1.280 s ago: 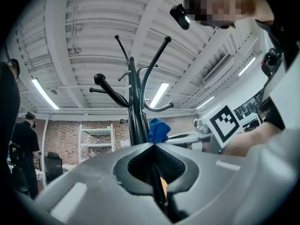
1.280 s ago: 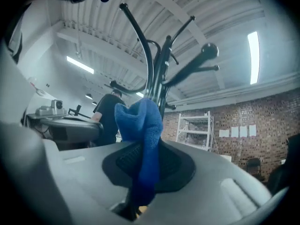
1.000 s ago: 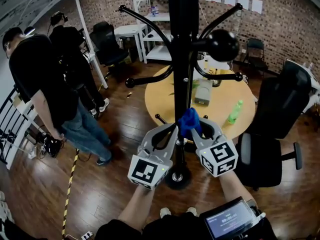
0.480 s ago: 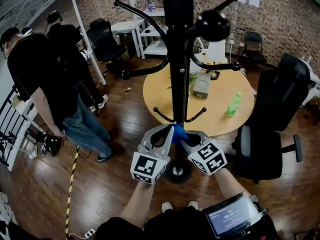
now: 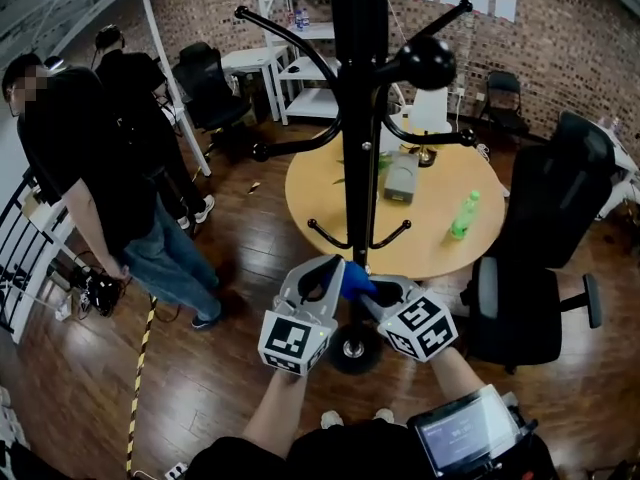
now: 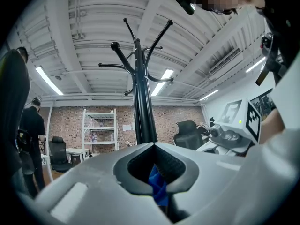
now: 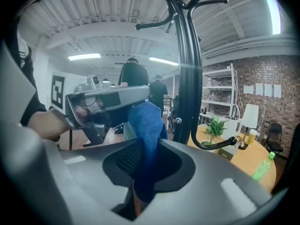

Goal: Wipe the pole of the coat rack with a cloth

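The black coat rack pole [image 5: 357, 118] rises in the middle of the head view, with curved hooks higher up. A blue cloth [image 5: 357, 280] sits against the pole low down, a little above the round base [image 5: 352, 349]. My left gripper [image 5: 328, 280] is on the pole's left and my right gripper [image 5: 383, 290] on its right, and both are shut on the cloth. In the left gripper view the cloth [image 6: 158, 187] is pinched in the left gripper [image 6: 154, 146], with the pole [image 6: 143, 111] beyond. In the right gripper view the cloth [image 7: 146, 125] stands up out of the right gripper [image 7: 149, 146], just left of the pole [image 7: 188, 78].
A round wooden table [image 5: 440, 243] behind the rack carries a green bottle [image 5: 460, 215] and a grey box [image 5: 402, 178]. A black office chair [image 5: 545, 258] is at the right. A person in dark clothes [image 5: 100, 178] stands at the left. White shelves [image 5: 300, 58] line the brick wall.
Both grippers have slid the blue cloth down the pole, from about table height to just above the base. The person at the left has not moved.
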{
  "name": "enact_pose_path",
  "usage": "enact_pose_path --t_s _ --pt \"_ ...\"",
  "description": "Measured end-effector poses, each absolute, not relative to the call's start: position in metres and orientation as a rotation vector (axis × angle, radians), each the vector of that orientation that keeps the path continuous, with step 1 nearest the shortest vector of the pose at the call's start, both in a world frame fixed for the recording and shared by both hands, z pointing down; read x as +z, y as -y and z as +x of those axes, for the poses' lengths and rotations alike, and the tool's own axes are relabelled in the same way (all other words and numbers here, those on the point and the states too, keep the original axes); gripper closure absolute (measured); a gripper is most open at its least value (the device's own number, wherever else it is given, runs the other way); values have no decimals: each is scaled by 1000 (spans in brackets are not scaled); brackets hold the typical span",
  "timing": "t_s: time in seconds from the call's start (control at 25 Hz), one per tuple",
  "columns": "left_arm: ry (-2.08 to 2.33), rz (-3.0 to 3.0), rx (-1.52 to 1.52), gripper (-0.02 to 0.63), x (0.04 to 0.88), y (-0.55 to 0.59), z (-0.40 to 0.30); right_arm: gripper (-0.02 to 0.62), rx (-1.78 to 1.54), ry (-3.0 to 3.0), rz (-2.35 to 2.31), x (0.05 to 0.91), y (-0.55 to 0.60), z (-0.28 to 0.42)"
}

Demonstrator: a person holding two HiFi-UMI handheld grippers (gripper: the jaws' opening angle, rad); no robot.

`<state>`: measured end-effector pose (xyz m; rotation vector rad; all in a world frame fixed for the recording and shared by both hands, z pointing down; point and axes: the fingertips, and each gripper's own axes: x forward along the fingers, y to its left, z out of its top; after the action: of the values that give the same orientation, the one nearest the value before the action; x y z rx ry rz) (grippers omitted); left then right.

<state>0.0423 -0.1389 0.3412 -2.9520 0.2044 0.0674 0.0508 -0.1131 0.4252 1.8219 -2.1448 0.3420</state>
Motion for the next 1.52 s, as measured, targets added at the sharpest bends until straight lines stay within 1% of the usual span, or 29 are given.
enact_pose_path --t_s 0.16,0.24,0.4,0.72,0.88,1.04,1.28,1.52 --pt "-175 -2952 57 606 347 134 44 540 262 2050 1916 433 130 68" --pt "-175 -2939 62 606 343 133 40 540 188 2000 1990 422 132 80" --pt "-233 -2919 130 606 317 140 32 540 23 1977 2075 375 131 95" --pt "-294 -2879 282 606 272 146 23 540 -303 1971 2192 285 115 98" --pt "-163 -2869 329 606 264 156 25 540 -360 1911 2250 269 122 92" --pt "43 -2876 457 606 261 180 28 540 -412 1807 2374 266 138 86" --pt "361 -2877 515 606 242 211 50 540 -379 1610 2568 251 157 93" --pt "495 -2921 561 606 231 212 51 540 -373 1490 2609 230 152 76"
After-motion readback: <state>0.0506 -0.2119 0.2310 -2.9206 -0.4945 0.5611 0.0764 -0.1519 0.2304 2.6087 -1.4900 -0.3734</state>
